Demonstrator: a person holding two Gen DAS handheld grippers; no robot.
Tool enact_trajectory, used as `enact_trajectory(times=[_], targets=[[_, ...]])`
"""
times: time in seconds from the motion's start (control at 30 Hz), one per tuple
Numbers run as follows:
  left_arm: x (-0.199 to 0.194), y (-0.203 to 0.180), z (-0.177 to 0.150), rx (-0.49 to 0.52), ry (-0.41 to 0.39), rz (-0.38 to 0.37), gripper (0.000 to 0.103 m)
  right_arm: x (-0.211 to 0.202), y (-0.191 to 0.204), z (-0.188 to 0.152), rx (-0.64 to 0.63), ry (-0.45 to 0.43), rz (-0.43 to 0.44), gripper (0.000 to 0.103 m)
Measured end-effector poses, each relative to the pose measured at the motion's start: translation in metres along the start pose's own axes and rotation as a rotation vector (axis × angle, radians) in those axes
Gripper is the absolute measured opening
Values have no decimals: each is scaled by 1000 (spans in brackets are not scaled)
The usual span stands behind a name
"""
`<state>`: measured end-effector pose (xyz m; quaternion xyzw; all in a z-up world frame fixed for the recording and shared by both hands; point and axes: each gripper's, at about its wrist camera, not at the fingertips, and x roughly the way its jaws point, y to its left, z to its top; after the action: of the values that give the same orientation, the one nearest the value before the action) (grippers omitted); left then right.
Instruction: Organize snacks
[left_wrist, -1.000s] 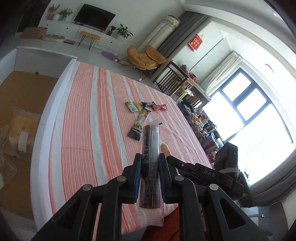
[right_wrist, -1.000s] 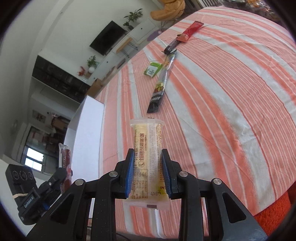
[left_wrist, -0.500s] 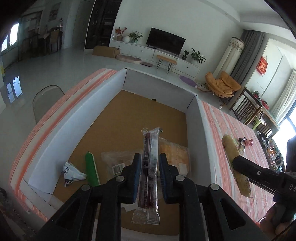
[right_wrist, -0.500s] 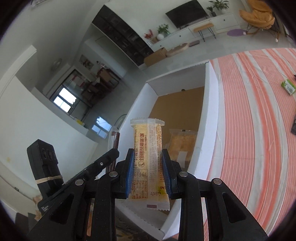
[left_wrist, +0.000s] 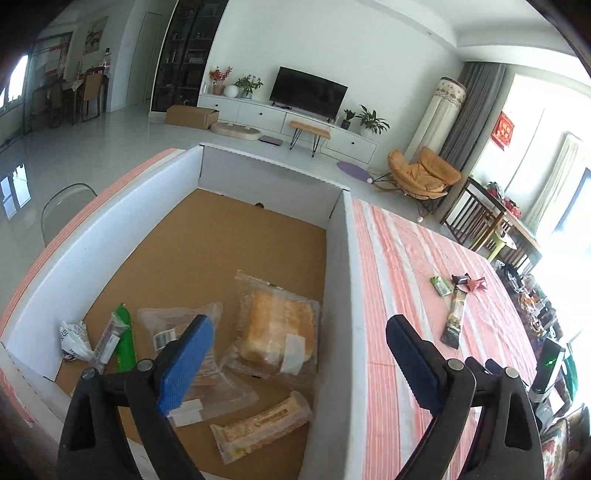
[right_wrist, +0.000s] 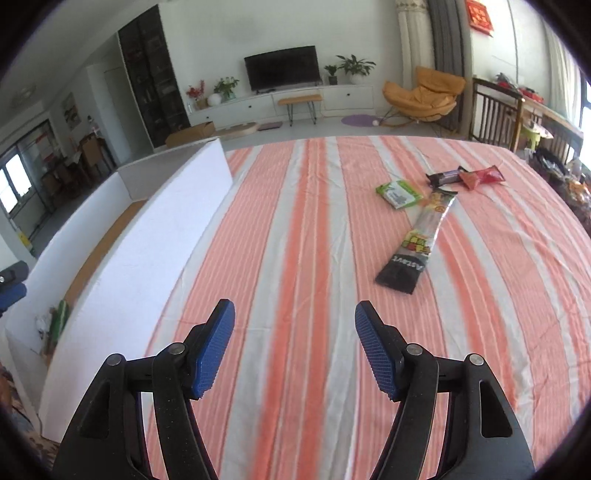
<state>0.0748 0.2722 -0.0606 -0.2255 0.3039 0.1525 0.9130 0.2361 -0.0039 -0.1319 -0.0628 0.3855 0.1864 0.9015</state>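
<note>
A white cardboard box (left_wrist: 343, 258) with a brown floor stands at the table's left end; its wall also shows in the right wrist view (right_wrist: 147, 266). In it lie a bread pack (left_wrist: 277, 328), a yellow snack bar (left_wrist: 264, 430), a green stick (left_wrist: 123, 338) and other wrapped snacks. My left gripper (left_wrist: 299, 356) is open and empty above the box's near right side. My right gripper (right_wrist: 293, 345) is open and empty over the striped cloth. A long dark snack stick (right_wrist: 421, 240), a green packet (right_wrist: 399, 194), a dark bar (right_wrist: 445, 177) and a red packet (right_wrist: 482, 177) lie on the cloth.
The table carries an orange and white striped cloth (right_wrist: 303, 236). The same loose snacks show far right in the left wrist view (left_wrist: 456, 310). Behind the table are a TV cabinet (right_wrist: 277, 99), an orange chair (right_wrist: 424, 96) and a wooden table (right_wrist: 509, 110).
Both grippers have opened. The dark stick has left my left gripper and the yellow bar has left my right gripper; the yellow bar now lies in the box. My right gripper has swung back over the cloth.
</note>
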Motion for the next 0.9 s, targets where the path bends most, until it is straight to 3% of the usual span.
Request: enact_trajectory(times=[0.17,0.27,0.37,0.57,0.7,0.9], targets=[[1,-79,-9,124,44,-171,100,10,-92,-33,119,12,-245,71],[16,-134,-21,204,123,-235,100,2,-133,-33,336,-6,-220,71],[33,-184,-43,280,182,-280,100,7,-145,-34,380,14,-302,71],[100,-224,-79,406,244,-186,100,25,-150,-36,375,74,-390,71],[146,-215,-90,401,264,-89,100,26,-148,-39,363,81,-396,71],[189,-194,-92,372,282,-10,100,28,-147,-38,356,86,-386,78]])
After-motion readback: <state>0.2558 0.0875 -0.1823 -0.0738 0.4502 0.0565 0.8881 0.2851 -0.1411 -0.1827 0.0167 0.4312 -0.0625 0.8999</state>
